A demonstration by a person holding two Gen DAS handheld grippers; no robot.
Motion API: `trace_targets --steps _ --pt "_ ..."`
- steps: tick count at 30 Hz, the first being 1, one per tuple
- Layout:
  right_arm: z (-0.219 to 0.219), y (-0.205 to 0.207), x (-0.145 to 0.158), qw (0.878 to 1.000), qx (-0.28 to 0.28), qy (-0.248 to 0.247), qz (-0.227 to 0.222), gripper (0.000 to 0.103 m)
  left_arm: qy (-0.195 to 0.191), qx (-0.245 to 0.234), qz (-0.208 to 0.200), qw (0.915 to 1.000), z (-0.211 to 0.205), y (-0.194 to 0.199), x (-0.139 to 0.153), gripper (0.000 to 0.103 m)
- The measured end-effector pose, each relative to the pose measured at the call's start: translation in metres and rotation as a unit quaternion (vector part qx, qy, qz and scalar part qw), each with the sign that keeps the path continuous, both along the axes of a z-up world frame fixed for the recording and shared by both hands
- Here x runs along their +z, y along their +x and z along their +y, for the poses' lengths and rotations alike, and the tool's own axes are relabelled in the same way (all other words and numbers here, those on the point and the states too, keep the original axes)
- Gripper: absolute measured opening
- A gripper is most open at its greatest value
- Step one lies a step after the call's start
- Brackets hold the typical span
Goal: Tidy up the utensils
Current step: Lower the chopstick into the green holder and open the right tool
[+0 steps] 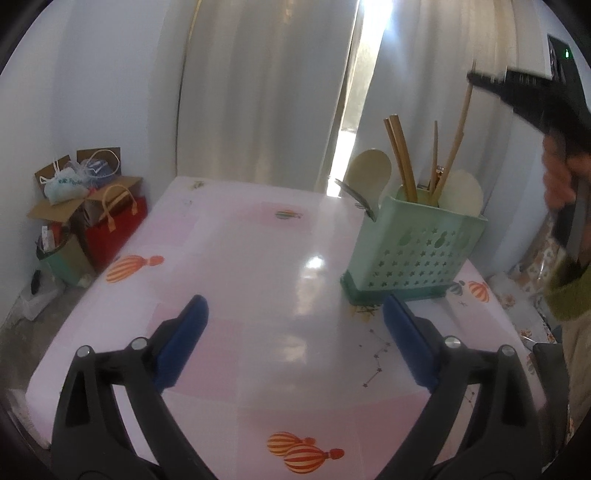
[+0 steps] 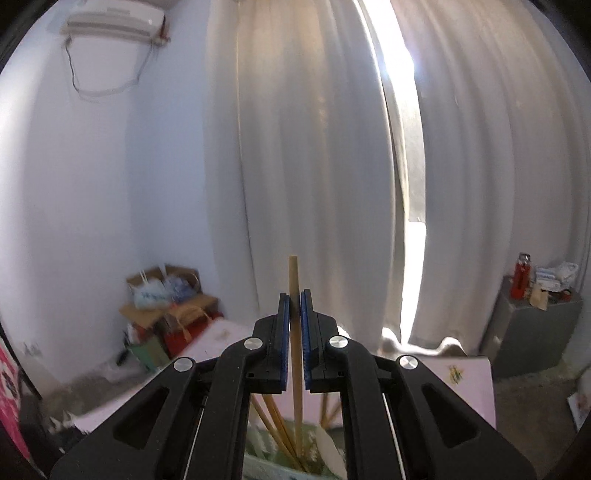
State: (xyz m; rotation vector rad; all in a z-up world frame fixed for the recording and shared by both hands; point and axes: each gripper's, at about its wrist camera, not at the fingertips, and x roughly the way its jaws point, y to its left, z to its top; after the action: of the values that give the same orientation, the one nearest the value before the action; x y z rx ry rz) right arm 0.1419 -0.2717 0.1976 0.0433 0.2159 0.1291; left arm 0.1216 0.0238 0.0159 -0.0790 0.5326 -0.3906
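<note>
While the left gripper [image 1: 295,332] is hovering wide open and empty over the pink balloon-print tablecloth [image 1: 236,258], the pale green perforated plastic utensil holder [image 1: 417,254] is standing just beyond its right finger. Seen from the right wrist, the right gripper [image 2: 294,306] is clamping an upright slim wooden chopstick [image 2: 293,277] above that holder.

A lived-in room of a home. White curtains [image 2: 314,166] hang across the middle of the right wrist view, daylight coming through the gap between them, and an air conditioner [image 2: 114,18] sits on the wall at upper left. In the left wrist view a worktop [image 1: 240,258] under a pink balloon-print cloth carries a green caddy [image 1: 413,254] of wooden spoons and chopsticks. Cardboard boxes [image 1: 85,199] and a red bag [image 1: 114,229] are heaped in the corner at left; a grey cabinet [image 2: 532,332] with clutter stands at right.
</note>
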Motion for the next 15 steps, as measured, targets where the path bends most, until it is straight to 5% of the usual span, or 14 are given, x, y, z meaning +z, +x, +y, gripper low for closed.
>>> trace_targets --steps 4,6,8,15 --pt "-0.007 0.005 -0.025 0.998 0.005 -0.003 0.064 0.009 0.0 -0.014 0.0 0.9999 -0.009 0.003 -0.001 0.092" --pt "-0.013 -0.001 -0.032 0.997 -0.003 -0.002 0.073 0.035 0.001 -0.022 0.001 0.9998 -0.014 0.005 -0.001 0.092" --pt "-0.025 -0.015 -0.036 0.998 -0.011 0.013 0.063 0.048 0.001 -0.028 0.002 0.9996 -0.019 0.007 0.0 0.092" --pt "-0.082 -0.044 -0.067 0.987 -0.009 0.146 0.071 0.057 -0.005 -0.064 -0.001 0.9979 -0.044 0.023 0.003 0.092"
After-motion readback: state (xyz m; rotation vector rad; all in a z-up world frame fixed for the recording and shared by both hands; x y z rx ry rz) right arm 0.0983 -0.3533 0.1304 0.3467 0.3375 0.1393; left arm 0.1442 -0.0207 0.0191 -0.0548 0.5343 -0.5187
